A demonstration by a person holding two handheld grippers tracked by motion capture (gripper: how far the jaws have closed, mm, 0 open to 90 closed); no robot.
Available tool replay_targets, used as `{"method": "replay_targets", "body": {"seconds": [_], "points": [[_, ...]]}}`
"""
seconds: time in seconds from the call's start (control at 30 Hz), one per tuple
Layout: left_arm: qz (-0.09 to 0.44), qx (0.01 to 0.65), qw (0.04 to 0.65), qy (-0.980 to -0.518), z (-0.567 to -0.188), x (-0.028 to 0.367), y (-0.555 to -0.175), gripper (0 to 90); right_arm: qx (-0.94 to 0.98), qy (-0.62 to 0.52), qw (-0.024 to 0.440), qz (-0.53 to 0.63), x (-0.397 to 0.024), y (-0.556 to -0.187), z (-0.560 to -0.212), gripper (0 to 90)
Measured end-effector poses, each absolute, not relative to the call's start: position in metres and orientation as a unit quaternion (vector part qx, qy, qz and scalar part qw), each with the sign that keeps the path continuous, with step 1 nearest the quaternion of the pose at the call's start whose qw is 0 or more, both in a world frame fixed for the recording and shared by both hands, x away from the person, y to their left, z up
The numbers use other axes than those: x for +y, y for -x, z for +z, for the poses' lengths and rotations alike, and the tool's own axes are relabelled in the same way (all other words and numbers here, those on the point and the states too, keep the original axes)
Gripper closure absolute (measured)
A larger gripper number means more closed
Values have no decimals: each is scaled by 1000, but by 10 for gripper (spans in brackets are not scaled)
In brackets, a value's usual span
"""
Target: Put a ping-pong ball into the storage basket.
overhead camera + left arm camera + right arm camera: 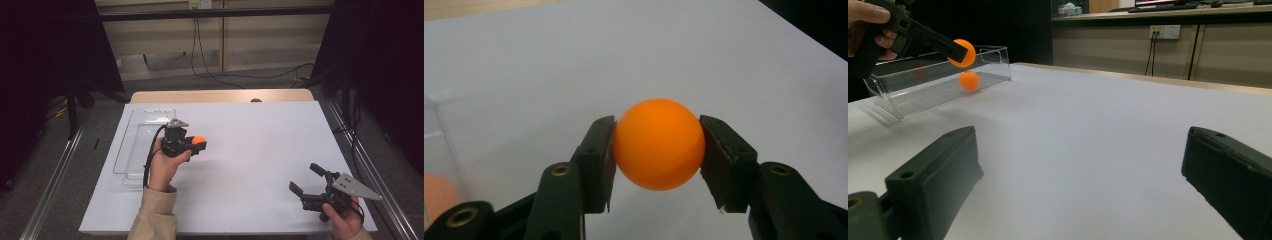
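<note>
Two orange balls are in play, and the clear tray [131, 150] serves as the landmark for both. From the high view, the left gripper [199, 145] hangs just beside the tray's right wall with an orange ball [198, 140] clamped at its tip, while the right gripper [306, 181] rests well away from the tray, near the table's [260, 145] front right corner, its jaws spread wide around nothing.

Along the left gripper's own jaws, the ball [658, 143] sits squarely between both pads, above bare white tabletop; a faint orange shape shows through the tray wall [434, 150] at the left edge.

From the right gripper view, a second ball [969, 80] lies inside the tray [938, 85], and the held ball [964, 53] rides above the tray's near rim. By my reading, one ball is already stowed, and the held one awaits carrying over the wall and releasing.
</note>
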State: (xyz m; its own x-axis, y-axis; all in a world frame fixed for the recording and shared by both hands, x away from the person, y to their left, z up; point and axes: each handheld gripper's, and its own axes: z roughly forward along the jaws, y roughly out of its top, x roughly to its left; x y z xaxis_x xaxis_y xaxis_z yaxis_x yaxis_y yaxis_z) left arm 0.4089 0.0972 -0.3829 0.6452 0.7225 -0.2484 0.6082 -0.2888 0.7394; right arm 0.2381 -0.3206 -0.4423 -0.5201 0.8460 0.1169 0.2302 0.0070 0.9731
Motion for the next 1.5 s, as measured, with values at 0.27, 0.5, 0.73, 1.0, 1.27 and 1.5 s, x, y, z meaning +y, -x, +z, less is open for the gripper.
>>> {"method": "replay_targets", "body": {"seconds": [0.27, 0.5, 0.73, 1.0, 1.27, 1.5], "points": [[75, 421, 426, -797, -379, 103, -409, 510, 657, -410, 268, 573, -321, -238, -442, 17], [79, 425, 425, -795, -378, 107, -409, 510, 657, -410, 268, 573, -321, -238, -442, 17], [82, 429, 427, -792, -377, 112, -409, 510, 657, -410, 268, 573, -320, -238, -442, 17], [86, 433, 427, -789, -374, 118, -409, 510, 657, -410, 268, 573, -320, -238, -443, 16], [90, 435, 427, -788, -373, 122, -409, 510, 657, -410, 268, 573, -320, -238, -443, 16], [93, 442, 432, -781, -372, 126, -409, 510, 657, -411, 268, 572, -321, -238, -443, 17]]}}
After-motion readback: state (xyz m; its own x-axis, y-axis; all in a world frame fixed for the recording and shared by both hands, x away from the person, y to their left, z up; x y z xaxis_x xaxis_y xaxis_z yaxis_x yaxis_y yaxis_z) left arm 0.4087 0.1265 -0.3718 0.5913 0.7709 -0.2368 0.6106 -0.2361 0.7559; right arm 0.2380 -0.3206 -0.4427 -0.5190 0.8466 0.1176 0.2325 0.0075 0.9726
